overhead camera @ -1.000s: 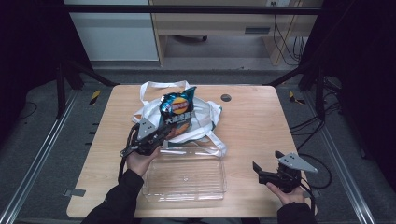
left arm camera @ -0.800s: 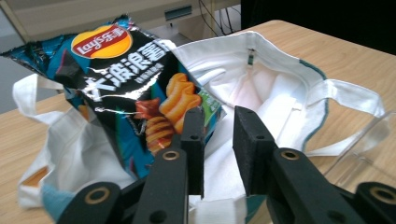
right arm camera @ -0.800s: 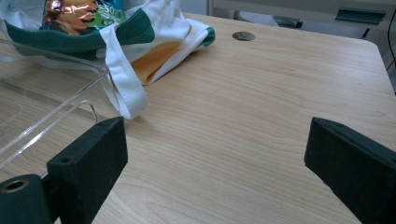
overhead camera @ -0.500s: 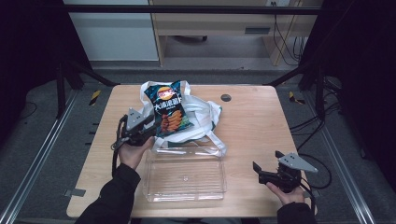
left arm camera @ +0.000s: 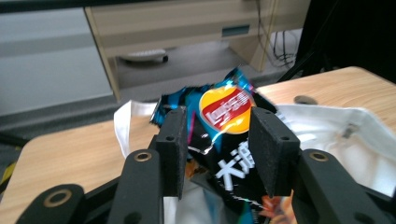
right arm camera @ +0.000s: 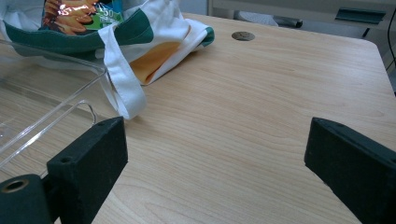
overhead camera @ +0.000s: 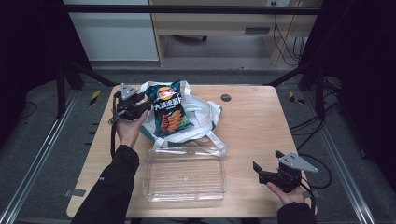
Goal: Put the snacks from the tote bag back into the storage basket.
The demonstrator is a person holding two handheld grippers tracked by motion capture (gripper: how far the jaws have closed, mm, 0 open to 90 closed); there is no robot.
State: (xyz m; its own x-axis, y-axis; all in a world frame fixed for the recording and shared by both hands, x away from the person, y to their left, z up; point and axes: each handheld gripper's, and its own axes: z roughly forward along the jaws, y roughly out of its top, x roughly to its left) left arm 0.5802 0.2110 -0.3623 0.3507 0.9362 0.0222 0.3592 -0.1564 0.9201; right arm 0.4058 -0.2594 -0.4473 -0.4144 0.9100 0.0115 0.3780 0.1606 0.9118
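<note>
So, the chips bag is let go.
The left gripper has just been opening, bag loose between its jaws; the right gripper gapes wide, empty.

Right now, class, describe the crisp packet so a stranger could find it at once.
On the wooden table, beyond the clear plastic tray, lies a white cloth bag trimmed in green. The crisp packet lies on it: dark, glossy, with a red-and-yellow logo.

Left gripper held out at the far left of the worktop, forearm stretched forward in a dark sleeve, fingers parted and just been opening. Right gripper held low at the near right, pointing left, fingers spread wide apart.
</note>
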